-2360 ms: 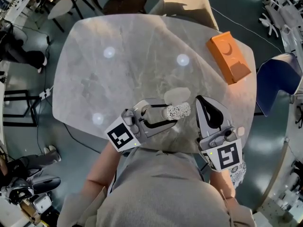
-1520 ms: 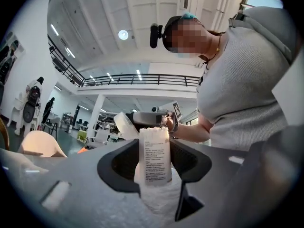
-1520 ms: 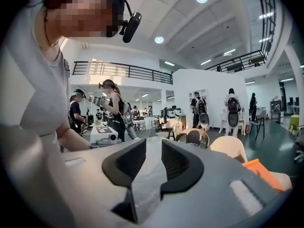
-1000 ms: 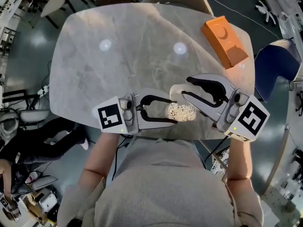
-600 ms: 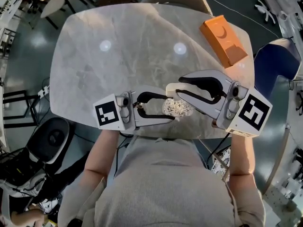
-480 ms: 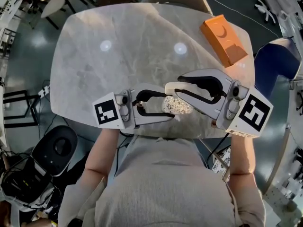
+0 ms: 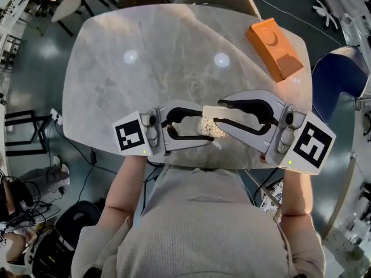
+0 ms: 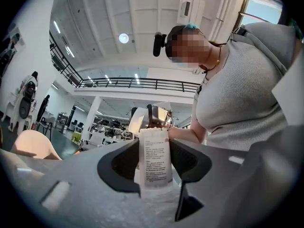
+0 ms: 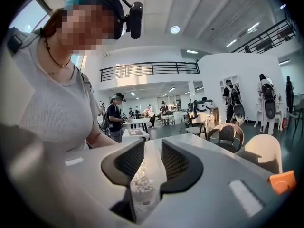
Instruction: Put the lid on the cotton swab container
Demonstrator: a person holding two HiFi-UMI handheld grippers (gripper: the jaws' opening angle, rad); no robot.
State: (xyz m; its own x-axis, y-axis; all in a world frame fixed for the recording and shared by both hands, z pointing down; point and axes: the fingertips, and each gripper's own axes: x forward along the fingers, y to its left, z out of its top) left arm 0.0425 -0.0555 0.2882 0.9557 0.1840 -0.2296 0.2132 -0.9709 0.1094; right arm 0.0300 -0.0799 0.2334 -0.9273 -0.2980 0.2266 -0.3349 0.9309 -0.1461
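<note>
I have the left tongs (image 7: 201,125) clenched on the cotton swab container (image 8: 155,160) to steady it, while the right tongs (image 9: 152,144) ease open, lid (image 7: 209,110) between them, over its mouth.

Large open lab-style hall: high white ceiling (image 8: 142,13), railed mezzanine (image 9: 147,68), people in head rigs (image 9: 114,112) at scattered tables, wicker chair (image 9: 226,135), marble-look table (image 7: 162,62).

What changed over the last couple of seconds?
The right tongs reached in, took the lid off the table and brought it to the container's open end; their jaws are opening now, lid between them. The left tongs kept gripping the container; the orange box stayed put.
</note>
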